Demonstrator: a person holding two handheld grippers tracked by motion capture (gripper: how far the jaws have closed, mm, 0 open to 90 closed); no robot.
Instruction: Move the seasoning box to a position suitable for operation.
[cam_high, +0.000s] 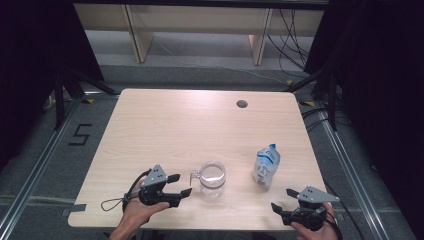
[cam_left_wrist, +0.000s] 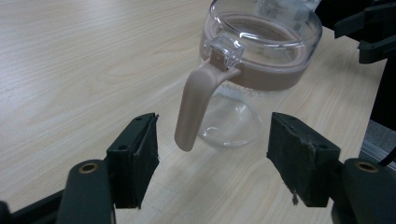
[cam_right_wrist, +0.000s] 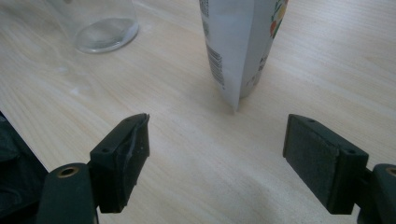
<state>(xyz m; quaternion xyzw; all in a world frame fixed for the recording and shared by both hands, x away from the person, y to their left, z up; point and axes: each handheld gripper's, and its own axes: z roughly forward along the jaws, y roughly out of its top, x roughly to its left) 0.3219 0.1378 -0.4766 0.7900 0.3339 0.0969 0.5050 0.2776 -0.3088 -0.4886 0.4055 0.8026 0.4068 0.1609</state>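
A: Item one, left gripper (cam_high: 182, 185): sitting at the near left of the wooden table (cam_high: 165, 130), held in a hand (cam_high: 142, 210), jaws standing wide apart and gripping nothing, pointing toward the glass pitcher (cam_high: 212, 178)

B: Noting the pitcher: standing upright near the front edge, roughly mid-table, just beside the left gripper's tips but not touching them. Clear glass body, beige band around the rim, beige handle (cam_high: 194, 175) sticking out toward the left gripper

A: Confirming from the left gripper view: handle (cam_left_wrist: 196, 105) hanging between the two black pads (cam_left_wrist: 140, 158), a little beyond them, apart from both. Pitcher (cam_left_wrist: 261, 56) looking empty

B: Item two, right gripper (cam_high: 283, 199): resting at the near right corner, held in the other hand (cam_high: 317, 231), jaws likewise spread wide and carrying nothing

A: Item three, white pouch (cam_high: 266, 166) with blue print: standing upright to the right of the pitcher, near it but apart, and just ahead of the right gripper

B: Checking the right gripper view: pouch (cam_right_wrist: 240, 46) standing beyond the open pads (cam_right_wrist: 317, 158), lined up with the gap between them, touching neither. Base of the pitcher (cam_right_wrist: 105, 30) showing at upper left

A: Also listing: round cable hole (cam_high: 242, 104) toward the far edge of the table
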